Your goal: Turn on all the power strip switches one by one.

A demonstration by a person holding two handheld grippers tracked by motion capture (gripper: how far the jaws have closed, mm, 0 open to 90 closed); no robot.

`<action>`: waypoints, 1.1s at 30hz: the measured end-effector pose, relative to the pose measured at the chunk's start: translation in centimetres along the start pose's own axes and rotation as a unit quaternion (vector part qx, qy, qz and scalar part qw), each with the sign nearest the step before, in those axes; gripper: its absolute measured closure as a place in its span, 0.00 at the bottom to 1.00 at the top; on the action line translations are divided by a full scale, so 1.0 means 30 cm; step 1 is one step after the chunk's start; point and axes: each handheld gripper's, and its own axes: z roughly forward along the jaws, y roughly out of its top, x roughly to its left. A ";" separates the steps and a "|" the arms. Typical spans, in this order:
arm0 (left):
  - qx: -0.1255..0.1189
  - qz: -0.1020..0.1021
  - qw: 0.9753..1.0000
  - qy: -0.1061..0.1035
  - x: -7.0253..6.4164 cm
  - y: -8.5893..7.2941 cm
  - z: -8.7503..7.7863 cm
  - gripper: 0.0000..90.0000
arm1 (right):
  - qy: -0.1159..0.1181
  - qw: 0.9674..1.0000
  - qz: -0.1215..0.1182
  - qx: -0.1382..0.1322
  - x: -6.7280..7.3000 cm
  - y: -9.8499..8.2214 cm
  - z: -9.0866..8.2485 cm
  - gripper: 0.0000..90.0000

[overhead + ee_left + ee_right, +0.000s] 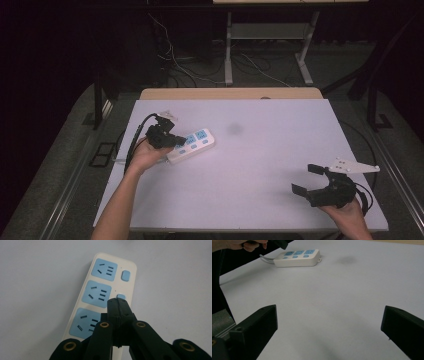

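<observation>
Power strip [100, 301] lies flat on the white worktop [260, 165], directly under my left tool [117, 301]; jaws clenched together, tip over the middle switch. My right tool [307, 179] hangs released, well apart, strip far ahead of it.

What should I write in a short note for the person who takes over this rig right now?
Left gripper: jaws shut, nothing between them, tip over the middle blue switch of the power strip; whether it presses I cannot tell.
Right gripper: jaws open, empty, near the table's right front corner, far from the strip.
Power strip: lies flat on the left part of the table, three blue sockets, no plug in them.
Done: left gripper brought to the switch.
Left: probably to press the switches; the far switch is untouched.
</observation>
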 end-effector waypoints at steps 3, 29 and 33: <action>-0.001 0.004 1.000 0.000 -0.002 0.017 -0.004 1.00 | 0.000 1.000 0.001 0.000 0.000 0.000 0.000 0.01; 0.003 0.019 1.000 -0.008 -0.029 0.084 0.055 1.00 | 0.003 1.000 0.002 0.003 -0.003 -0.001 0.001 0.01; 0.006 0.020 1.000 -0.010 -0.028 0.083 0.066 1.00 | 0.003 1.000 0.002 0.003 -0.004 0.000 0.000 0.01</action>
